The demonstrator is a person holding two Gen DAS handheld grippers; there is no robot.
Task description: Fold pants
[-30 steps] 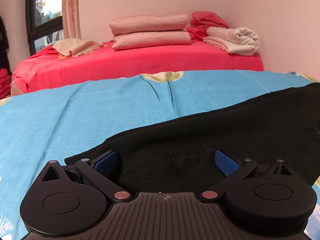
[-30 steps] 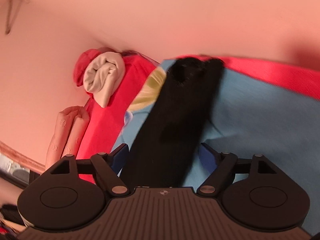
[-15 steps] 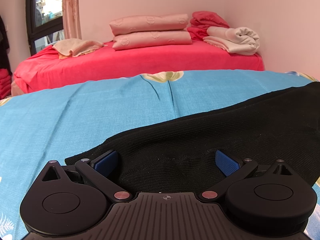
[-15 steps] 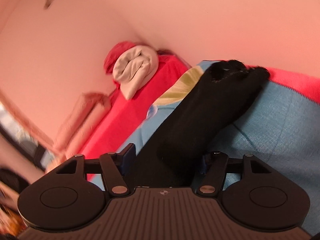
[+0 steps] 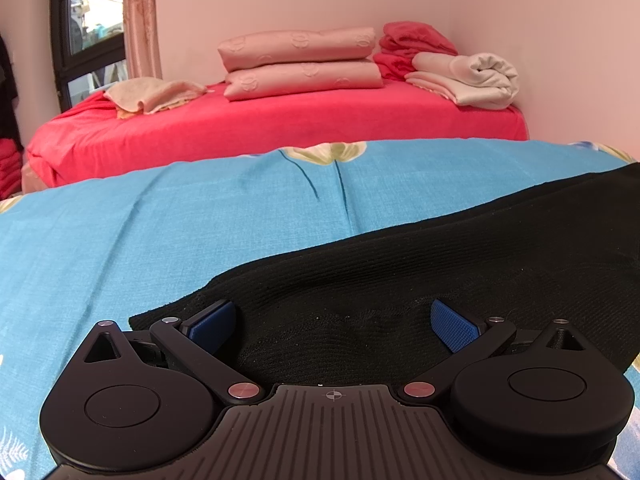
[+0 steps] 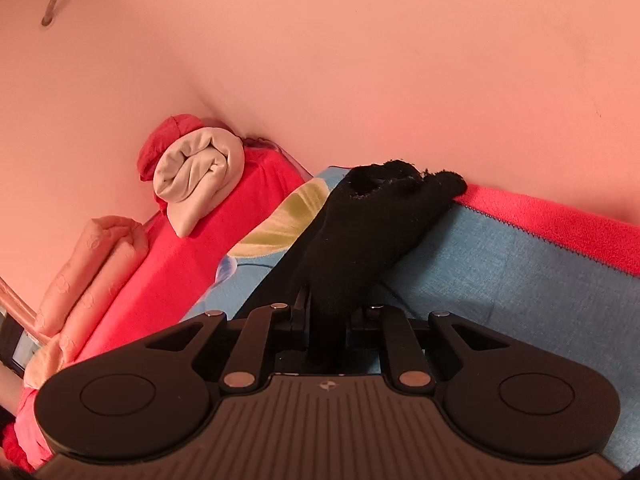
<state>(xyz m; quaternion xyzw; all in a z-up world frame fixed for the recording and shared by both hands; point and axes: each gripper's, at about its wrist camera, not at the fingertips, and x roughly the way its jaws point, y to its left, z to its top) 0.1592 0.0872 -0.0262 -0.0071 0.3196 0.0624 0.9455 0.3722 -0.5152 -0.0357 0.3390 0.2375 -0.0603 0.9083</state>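
The black knit pants [image 5: 420, 264] lie stretched across the blue floral bedsheet [image 5: 160, 232], seemingly unfolded. The left gripper [image 5: 334, 318] straddles them, released; the right gripper [image 6: 326, 320] is closing its jaws on a bunched fold.

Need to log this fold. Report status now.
Left gripper open over black pants. Right gripper closing, pants bunched between. Nothing obstructing.

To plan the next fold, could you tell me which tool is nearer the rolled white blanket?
Cannot tell. The left tool faces the blanket across both beds; the right tool, closing on the pants, sees it ahead-left.
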